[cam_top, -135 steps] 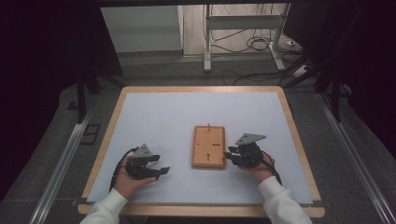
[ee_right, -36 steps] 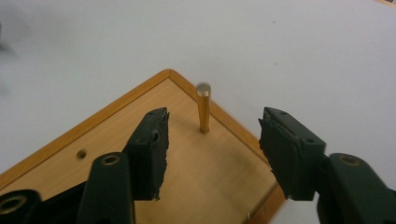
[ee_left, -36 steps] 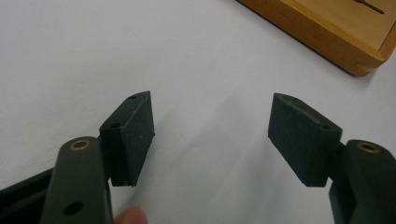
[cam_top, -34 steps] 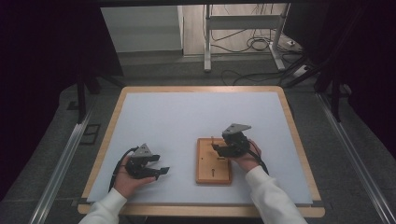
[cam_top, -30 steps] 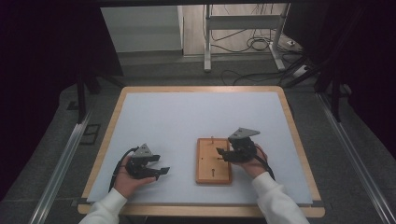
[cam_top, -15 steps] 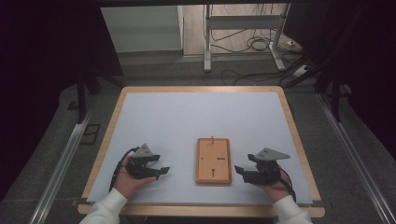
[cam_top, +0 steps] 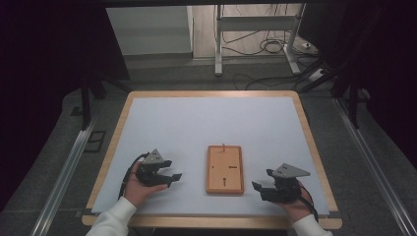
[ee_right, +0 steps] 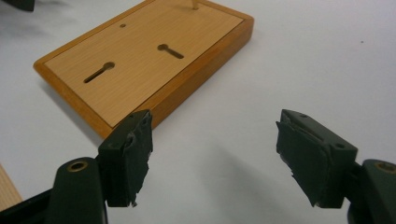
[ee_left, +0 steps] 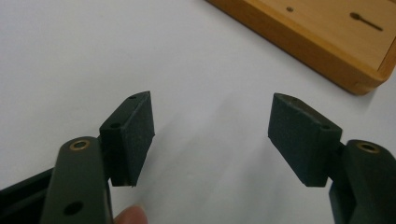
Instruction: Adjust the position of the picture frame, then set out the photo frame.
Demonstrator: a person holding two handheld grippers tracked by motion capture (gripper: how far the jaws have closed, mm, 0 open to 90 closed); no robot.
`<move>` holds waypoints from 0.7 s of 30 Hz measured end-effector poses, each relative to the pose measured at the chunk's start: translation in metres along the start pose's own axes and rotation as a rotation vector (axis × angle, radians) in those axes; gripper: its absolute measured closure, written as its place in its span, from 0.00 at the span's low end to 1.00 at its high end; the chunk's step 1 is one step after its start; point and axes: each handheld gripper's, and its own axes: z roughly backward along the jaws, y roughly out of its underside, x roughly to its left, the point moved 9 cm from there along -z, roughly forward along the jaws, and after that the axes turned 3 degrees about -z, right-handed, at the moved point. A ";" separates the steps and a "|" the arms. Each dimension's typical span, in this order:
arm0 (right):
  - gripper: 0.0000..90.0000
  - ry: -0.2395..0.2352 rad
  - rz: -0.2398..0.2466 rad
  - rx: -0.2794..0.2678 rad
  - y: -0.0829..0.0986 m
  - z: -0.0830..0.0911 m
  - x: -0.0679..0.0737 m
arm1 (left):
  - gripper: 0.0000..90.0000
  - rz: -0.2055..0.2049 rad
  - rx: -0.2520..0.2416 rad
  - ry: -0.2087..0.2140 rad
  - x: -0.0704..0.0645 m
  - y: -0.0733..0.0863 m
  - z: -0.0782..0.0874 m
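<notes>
Near edge of the table (cam_top: 147, 105): the left gripper (cam_top: 173, 176) is held low at the front-left, jaws spread wide w/ nothing between them; a fingertip (ee_left: 132, 215) is seen at the base of its own view. The right gripper (cam_top: 256, 187) is held at the front-right, jaws likewise wide apart and empty, pads frayed. Between the two, apart from both, a wooden board (cam_top: 224, 168) is laid flat on the white surface, approx. centre-front. Two keyhole slots (ee_right: 99, 72) and a small peg at its far end are seen.
</notes>
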 end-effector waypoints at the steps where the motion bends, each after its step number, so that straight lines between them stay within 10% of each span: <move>1: 0.30 0.001 0.011 0.005 0.001 -0.001 0.001 | 0.34 -0.002 -0.004 -0.002 -0.001 -0.002 0.000; 21: 0.29 0.019 0.040 0.034 0.005 -0.002 0.004 | 0.33 -0.034 -0.027 0.023 -0.001 -0.055 -0.023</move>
